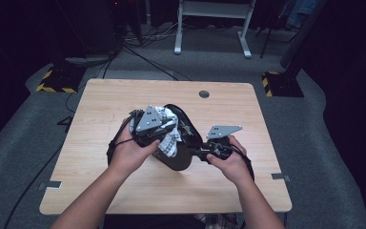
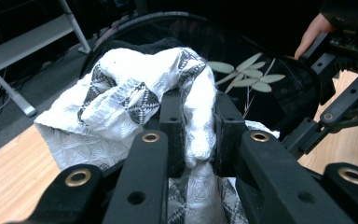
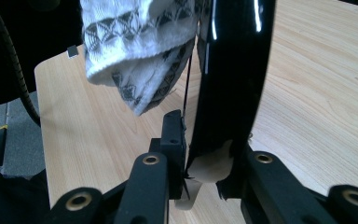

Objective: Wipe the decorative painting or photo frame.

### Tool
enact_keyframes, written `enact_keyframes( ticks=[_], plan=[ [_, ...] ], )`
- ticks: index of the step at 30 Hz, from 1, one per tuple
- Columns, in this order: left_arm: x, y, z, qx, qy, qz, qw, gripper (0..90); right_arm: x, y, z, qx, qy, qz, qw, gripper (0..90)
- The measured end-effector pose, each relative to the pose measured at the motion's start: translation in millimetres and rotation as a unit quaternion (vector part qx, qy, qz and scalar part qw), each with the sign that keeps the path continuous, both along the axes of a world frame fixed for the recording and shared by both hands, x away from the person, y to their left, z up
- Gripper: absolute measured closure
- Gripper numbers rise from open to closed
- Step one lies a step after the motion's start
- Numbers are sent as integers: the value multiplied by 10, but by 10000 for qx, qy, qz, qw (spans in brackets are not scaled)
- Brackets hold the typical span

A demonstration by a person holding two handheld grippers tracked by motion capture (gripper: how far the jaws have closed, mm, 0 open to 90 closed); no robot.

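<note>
Black glossy tray (image 1: 183,143), stiff, slippery: your right gripper (image 1: 201,152) is clamping its rim; your left gripper (image 1: 164,130) is pinching the soft cloth (image 1: 170,138) against it.

Wooden table (image 1: 124,100), grey carpet (image 1: 314,143), white desk frame (image 1: 209,9), dim room.

Count — one black glossy plate (image 1: 185,143), centre of frame; one white patterned cloth (image 1: 169,129) on it; two grippers — left gripper (image 1: 148,125), right gripper (image 1: 218,143); one wooden table (image 1: 124,100).

right gripper (image 3: 200,163) — fingers clamp black tray (image 3: 233,70) rim | patterned cloth (image 3: 135,42) hangs beside — wooden table (image 3: 317,93)
</note>
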State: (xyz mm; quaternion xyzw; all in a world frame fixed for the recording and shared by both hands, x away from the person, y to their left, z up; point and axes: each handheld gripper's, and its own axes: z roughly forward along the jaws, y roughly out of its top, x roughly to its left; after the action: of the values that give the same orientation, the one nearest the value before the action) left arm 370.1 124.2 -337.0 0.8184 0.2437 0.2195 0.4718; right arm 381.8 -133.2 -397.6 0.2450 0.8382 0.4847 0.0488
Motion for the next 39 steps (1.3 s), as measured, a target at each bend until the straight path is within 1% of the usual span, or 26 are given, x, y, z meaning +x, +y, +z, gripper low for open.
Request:
enact_keyframes(
  ticks=[2, 5, 7, 10, 12, 17, 21, 24, 29, 31, 35, 39],
  plan=[
    [-2, 4, 22, 20, -19, 45, 10000, 783, 1, 0, 5, 21, 5, -10, 10000, 772],
    [-8, 7, 87, -65, -131, 79, 9999, 782, 6, 2, 8, 25, 3, -17, 10000, 776],
    [-9, 7, 126, -108, -162, 78, 9998, 782, 7, 1, 10, 19, -2, -21, 10000, 779],
    [-15, -9, 155, -95, -202, 82, 9997, 781, 7, -7, 14, 10, 23, -33, 10000, 781],
    [-13, -14, 140, -34, -219, 52, 9997, 782, 4, -8, 15, -10, 15, -33, 10000, 781],
    [1, 1, 42, -16, -60, 34, 10000, 784, 5, -20, 15, -3, 25, -23, 10000, 779],
    [11, 18, -19, -42, 4, 46, 10000, 784, 11, -25, 16, 20, 52, -37, 10000, 779],
    [1, 6, -8, -15, -10, 73, 10000, 783, 9, -22, 20, -4, 39, -46, 10000, 780],
    [-22, -55, 73, -34, -107, 16, 9999, 782, 5, -12, 22, -1, 40, -69, 10000, 781],
    [-30, -84, 85, 42, -158, -13, 9999, 782, 6, -10, 21, -7, 27, -63, 10000, 780],
    [-29, -87, 47, 28, -90, -68, 9999, 782, 5, -21, 18, -9, 39, -61, 10000, 780],
    [-27, -80, -28, 107, 11, -78, 9999, 782, 4, -16, 17, -4, 47, -69, 10000, 779]
  ],
)
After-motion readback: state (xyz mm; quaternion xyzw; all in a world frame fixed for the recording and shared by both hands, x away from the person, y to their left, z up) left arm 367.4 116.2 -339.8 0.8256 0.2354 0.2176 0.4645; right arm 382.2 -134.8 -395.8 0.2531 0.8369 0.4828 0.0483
